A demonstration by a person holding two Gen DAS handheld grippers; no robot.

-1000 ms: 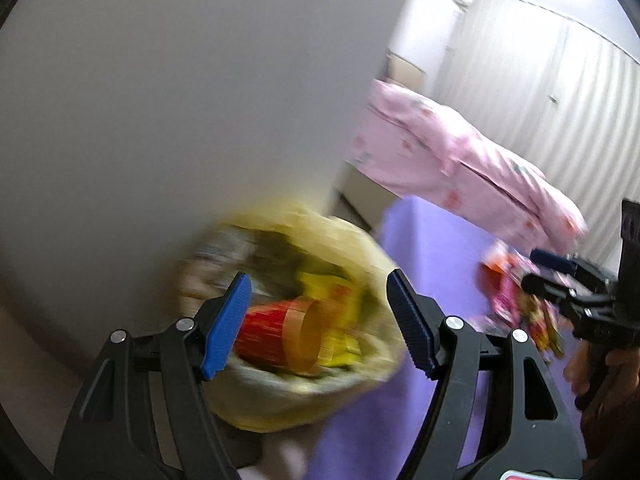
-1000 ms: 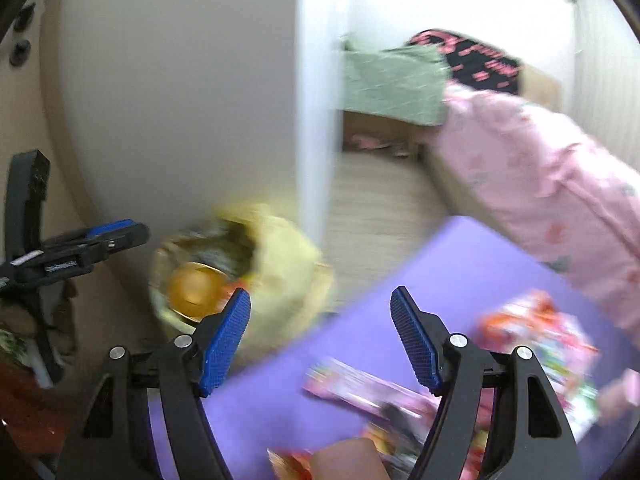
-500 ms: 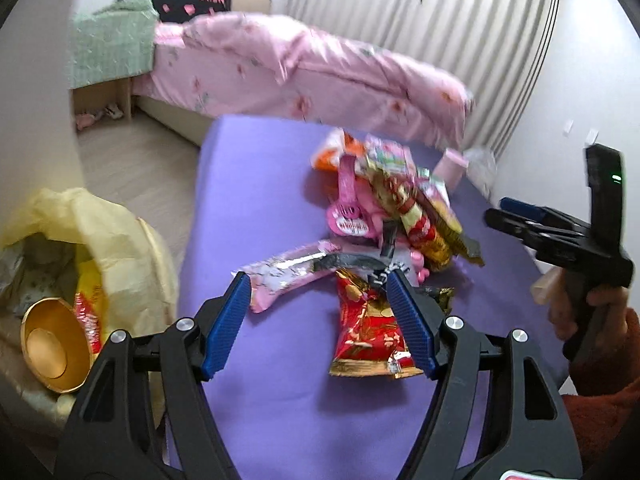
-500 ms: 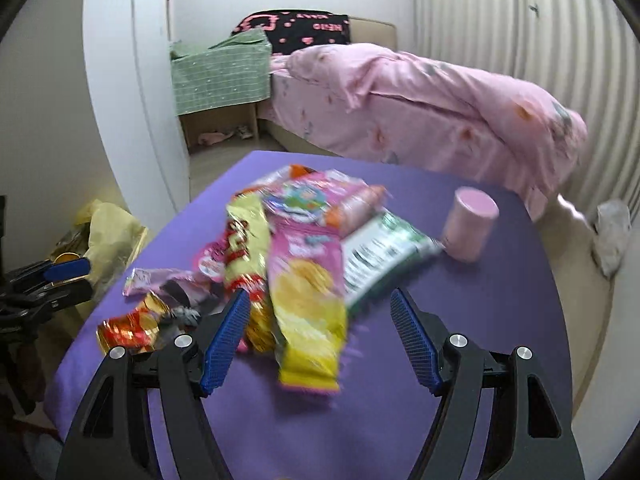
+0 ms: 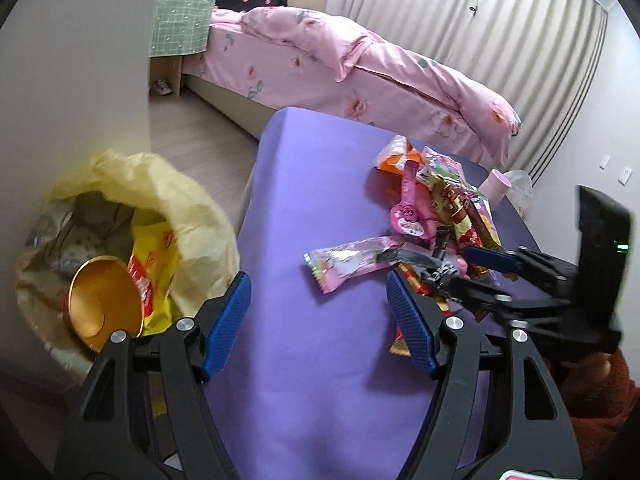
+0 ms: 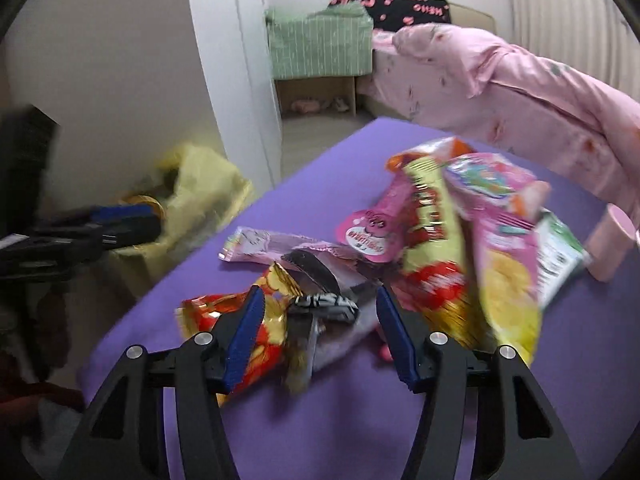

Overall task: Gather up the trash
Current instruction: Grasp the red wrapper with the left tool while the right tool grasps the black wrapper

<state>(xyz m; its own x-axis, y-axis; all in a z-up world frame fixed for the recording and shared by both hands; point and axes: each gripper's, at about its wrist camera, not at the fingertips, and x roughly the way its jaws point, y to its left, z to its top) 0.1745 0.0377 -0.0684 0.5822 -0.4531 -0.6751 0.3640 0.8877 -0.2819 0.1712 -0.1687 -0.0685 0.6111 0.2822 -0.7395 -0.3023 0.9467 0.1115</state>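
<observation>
Snack wrappers (image 6: 360,264) are lying heaped on the purple table (image 6: 360,420), and the right gripper (image 6: 318,328) is closing its jaws around the near black-and-silver wrapper (image 6: 324,304), pads not yet touching. The left gripper (image 5: 318,324) is hovering half open and empty; only its view is showing the yellow-lined bin (image 5: 132,240) already holding a gold bowl (image 5: 100,304), beside the table for easy drops.

Soft daylight through the curtains (image 5: 500,40) — fisheye edges bend (right view motion-blurred).
</observation>
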